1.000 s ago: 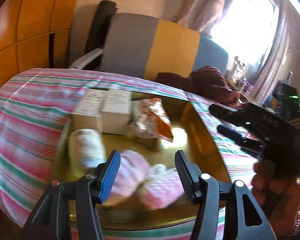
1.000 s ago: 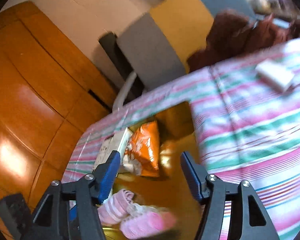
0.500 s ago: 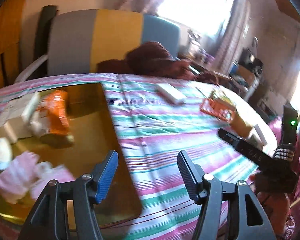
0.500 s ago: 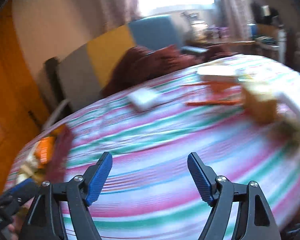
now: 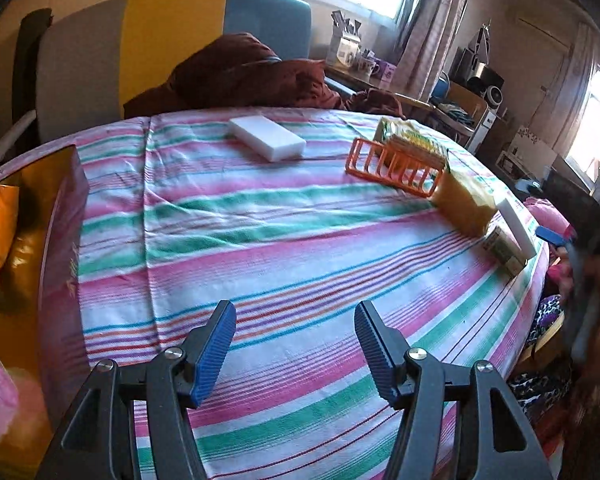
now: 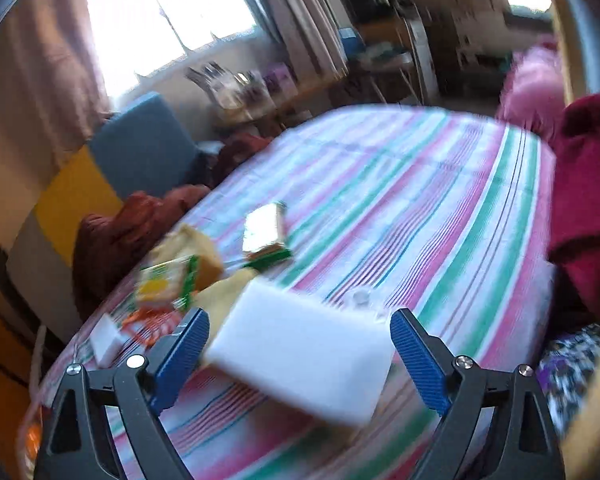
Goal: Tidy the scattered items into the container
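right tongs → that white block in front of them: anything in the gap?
Nothing visible. The right tongs are open and the white block lies straight ahead between the fingers, with only striped tablecloth around it. The picture is motion-blurred, so contact cannot be judged.

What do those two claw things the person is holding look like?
Both look alike. The left claw and right claw each have two black plastic arms with cut-out openings and silver rivets, tipped with ribbed blue pads. No cables or markings show. A dark red sleeve appears at the right edge.
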`<state>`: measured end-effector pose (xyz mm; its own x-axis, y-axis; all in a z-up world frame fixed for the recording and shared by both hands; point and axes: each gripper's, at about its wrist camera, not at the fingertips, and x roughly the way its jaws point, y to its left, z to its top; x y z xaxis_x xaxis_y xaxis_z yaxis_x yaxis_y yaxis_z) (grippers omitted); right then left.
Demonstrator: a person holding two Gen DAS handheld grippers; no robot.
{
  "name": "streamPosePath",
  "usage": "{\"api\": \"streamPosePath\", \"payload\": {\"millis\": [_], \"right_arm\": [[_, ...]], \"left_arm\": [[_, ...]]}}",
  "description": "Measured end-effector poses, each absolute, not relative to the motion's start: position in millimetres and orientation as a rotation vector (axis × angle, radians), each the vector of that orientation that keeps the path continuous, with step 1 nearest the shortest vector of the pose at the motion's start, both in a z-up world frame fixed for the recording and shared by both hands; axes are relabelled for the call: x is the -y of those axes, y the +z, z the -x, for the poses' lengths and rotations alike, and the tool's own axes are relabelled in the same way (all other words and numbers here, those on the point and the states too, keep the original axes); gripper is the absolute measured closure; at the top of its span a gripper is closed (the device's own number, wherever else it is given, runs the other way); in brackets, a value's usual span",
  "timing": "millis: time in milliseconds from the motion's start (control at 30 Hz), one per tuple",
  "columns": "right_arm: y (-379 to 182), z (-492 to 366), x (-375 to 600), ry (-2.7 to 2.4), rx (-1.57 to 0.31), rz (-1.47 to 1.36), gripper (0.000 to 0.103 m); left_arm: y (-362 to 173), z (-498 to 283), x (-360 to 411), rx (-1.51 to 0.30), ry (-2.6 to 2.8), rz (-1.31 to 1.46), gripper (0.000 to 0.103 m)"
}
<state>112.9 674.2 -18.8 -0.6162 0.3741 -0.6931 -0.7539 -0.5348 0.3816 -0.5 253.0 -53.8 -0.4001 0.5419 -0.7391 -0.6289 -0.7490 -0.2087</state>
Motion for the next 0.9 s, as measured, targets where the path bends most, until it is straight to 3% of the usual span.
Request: {"api": "streamPosePath", "payload": {"millis": [167,300,400,500,700,900], "right_arm": [[-51,-111,-712,2.041,-1.208,0.761,0.008],[-51,-109,-690,2.087,-1.274,0.754,0.008],[-63,-97,-661,2.179,-1.452,0.827,0.018],[-79,-74,-609,2.271,-1.618,0.922,0.018],[-68,-37,-507,2.544,-1.415,1.048,0.018],[-37,-69,-515,2.591,-1.084,0.771,0.016]], "left_arm": [[-54,3,-242,-0.115,2.172,1.106,0.04],[-54,9,-237,-0.067,2.175,1.127,0.04],[-51,7,-234,-0.042,2.171,1.125,0.04],[-48,5,-232,-0.025,2.169,1.11,0.04],[-43,4,-218,0.009,2.173,1.105,0.041],[-33,0,-220,0.038,2.159,1.079,0.04]]}}
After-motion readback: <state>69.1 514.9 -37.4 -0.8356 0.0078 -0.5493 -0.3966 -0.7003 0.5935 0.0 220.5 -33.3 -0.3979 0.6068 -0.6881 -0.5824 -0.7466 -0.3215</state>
